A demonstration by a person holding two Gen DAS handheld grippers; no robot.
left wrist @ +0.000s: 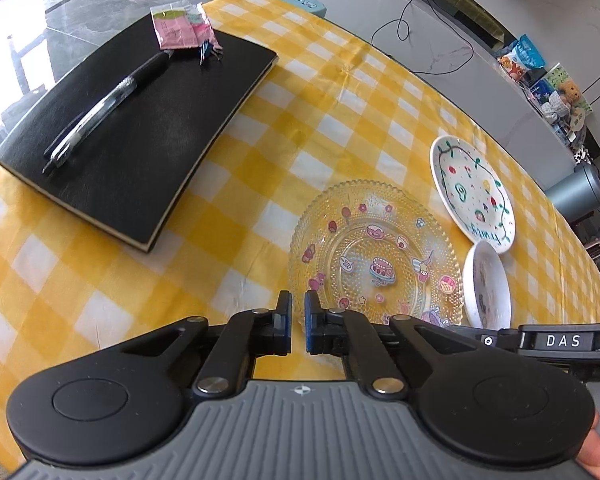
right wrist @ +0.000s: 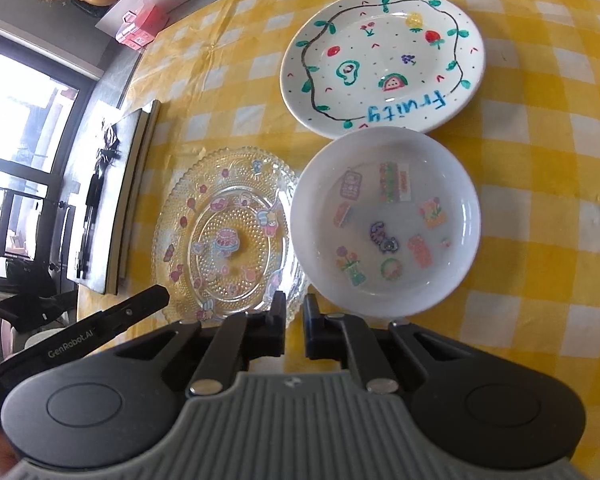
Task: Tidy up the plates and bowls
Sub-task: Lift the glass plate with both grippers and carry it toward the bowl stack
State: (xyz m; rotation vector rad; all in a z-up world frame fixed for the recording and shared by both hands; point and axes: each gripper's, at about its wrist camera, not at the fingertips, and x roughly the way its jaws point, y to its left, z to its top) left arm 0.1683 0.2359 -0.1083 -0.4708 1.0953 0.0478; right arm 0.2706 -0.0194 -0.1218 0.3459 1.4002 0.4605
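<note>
left gripper drawn nearly together, clamped on nothing, hovering just short of the near rim of the glass plate. right gripper likewise almost closed and empty, poised between that glass plate on its left and the white bowl just ahead to the right. beyond the bowl, touching its far rim, the fruity plate. nothing stacked yet; judged at the very start, all three pieces left to gather. off to the far left, a black notebook carrying a pen, well apart, blocking nothing on the checked tablecloth.
</note>
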